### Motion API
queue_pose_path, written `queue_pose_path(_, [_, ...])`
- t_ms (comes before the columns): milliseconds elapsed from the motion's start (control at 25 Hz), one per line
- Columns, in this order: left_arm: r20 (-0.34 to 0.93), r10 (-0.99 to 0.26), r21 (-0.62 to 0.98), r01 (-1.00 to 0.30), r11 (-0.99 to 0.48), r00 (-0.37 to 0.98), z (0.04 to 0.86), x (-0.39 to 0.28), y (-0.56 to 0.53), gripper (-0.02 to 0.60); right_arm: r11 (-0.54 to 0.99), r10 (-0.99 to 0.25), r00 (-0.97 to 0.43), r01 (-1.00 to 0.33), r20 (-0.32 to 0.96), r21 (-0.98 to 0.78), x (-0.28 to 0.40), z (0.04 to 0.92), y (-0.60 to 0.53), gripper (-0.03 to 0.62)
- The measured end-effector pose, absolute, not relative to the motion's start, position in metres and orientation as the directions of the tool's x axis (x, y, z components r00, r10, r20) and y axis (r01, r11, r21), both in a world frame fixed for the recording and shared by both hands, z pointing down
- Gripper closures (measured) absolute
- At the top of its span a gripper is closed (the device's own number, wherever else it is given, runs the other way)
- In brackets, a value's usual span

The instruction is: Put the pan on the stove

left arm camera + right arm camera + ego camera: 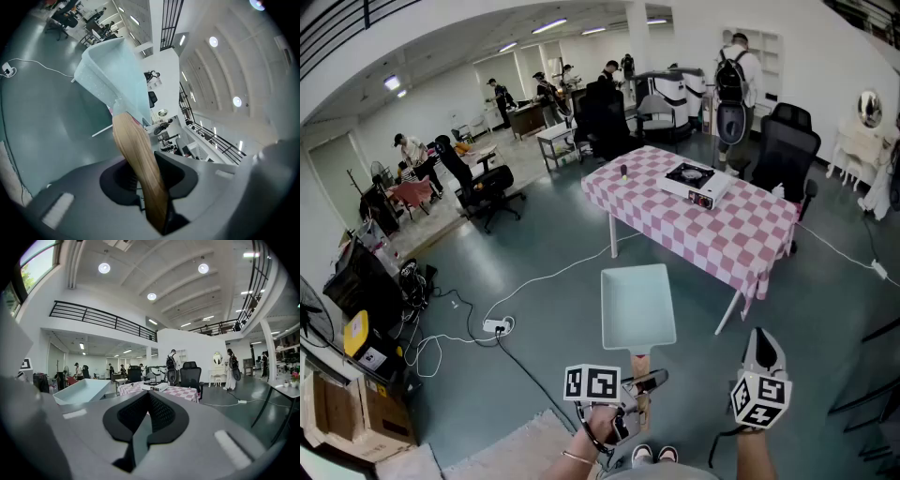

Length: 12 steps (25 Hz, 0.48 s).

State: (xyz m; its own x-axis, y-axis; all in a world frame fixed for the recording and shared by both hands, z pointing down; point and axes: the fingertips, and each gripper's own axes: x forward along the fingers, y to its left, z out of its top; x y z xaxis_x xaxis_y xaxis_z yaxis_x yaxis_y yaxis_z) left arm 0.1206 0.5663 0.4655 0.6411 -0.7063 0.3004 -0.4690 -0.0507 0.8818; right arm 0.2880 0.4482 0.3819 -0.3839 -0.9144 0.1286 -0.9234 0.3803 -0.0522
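Pan (637,305) handle (140,164) clamped in left hand-held gripper (150,187); right hand-held gripper (146,427) closed, empty; head view alone shows stove (697,183) top.

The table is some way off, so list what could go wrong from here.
1. The left gripper holds the pan only by its wooden handle, with the pan sticking far out: it may twist or sag.
2. A white cable lies on the floor before the table: a possible trip.
3. The right gripper is empty and gives no support.
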Motion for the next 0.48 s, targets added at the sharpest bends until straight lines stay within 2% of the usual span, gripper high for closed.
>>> queue_pose_path(480, [0.311, -0.696, 0.875, -0.481, -0.055, 0.647, 0.466, 0.097, 0.56, 0.491, 0.351, -0.926, -0.36, -0.932, 0.113, -0.096, 0.277, 0.381, 0.441, 0.585])
